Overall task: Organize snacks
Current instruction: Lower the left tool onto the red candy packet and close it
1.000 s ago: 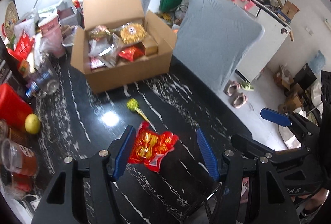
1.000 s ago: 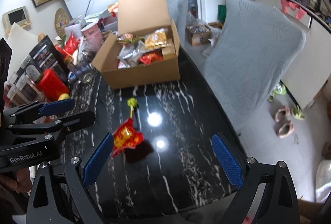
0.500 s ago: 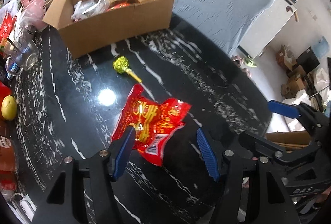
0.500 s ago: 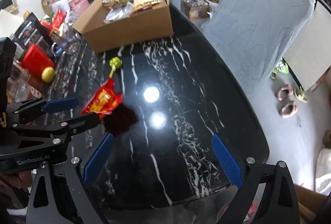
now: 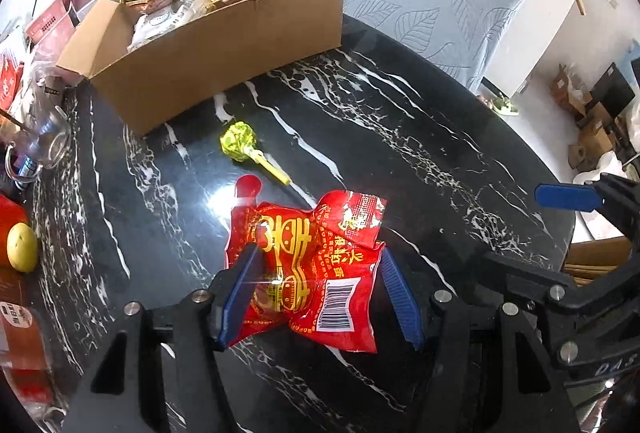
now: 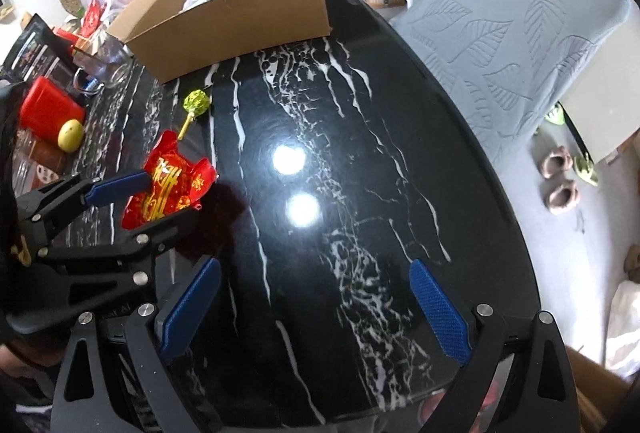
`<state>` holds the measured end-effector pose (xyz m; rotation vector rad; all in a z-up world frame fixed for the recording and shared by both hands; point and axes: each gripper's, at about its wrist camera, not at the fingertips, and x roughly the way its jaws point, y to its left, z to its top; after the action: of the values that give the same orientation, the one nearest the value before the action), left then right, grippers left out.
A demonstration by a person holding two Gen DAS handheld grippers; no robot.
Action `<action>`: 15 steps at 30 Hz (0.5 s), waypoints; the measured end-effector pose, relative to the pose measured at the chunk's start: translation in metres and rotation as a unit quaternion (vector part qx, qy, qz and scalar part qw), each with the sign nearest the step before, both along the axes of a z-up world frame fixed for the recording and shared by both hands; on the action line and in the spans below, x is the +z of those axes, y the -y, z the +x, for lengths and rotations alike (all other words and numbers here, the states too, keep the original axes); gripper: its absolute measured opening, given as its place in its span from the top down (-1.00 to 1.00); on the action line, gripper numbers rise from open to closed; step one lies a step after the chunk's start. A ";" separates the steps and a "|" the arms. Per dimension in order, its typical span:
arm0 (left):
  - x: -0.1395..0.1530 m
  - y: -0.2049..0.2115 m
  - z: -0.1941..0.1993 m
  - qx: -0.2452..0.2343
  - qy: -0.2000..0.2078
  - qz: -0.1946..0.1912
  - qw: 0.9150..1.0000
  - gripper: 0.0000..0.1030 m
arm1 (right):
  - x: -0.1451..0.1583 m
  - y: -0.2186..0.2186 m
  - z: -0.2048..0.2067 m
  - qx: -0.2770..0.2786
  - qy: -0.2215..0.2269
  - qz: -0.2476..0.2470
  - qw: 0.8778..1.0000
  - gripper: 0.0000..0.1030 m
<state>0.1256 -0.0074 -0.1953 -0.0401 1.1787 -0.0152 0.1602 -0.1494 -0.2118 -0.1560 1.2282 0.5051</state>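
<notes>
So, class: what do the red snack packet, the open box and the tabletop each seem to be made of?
Red snack packet: glossy plastic film, crinkled, shiny.
Open box: brown corrugated cardboard, matte, folded flaps.
Tabletop: polished black white-veined stone, probably marble or imitation; mirrors lights.

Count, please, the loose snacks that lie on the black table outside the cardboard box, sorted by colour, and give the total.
Red: 1, the red snack packet, lying between the open fingers of the left gripper.
Green-yellow: 1, the wrapped lollipop, lying between the packet and the cardboard box.
Total: 2
</notes>
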 end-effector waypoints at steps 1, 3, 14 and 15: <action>0.000 -0.002 0.001 0.001 -0.003 -0.003 1.000 -0.19 | -0.001 -0.001 0.003 0.001 -0.004 -0.001 1.000 -0.88; 0.002 -0.008 0.001 0.009 -0.012 -0.019 1.000 -0.19 | -0.001 -0.002 0.006 0.003 -0.008 0.000 1.000 -0.88; 0.026 -0.052 -0.006 0.055 -0.002 -0.068 0.996 -0.19 | -0.002 -0.018 0.010 0.015 -0.036 0.018 0.999 -0.88; 0.025 -0.054 -0.005 0.057 -0.002 -0.075 0.996 -0.19 | -0.002 -0.020 0.010 0.016 -0.037 0.020 0.999 -0.88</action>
<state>0.1209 0.0469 -0.1703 -0.2398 1.1754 -0.0028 0.1699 -0.1293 -0.2139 -0.1232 1.2881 0.5676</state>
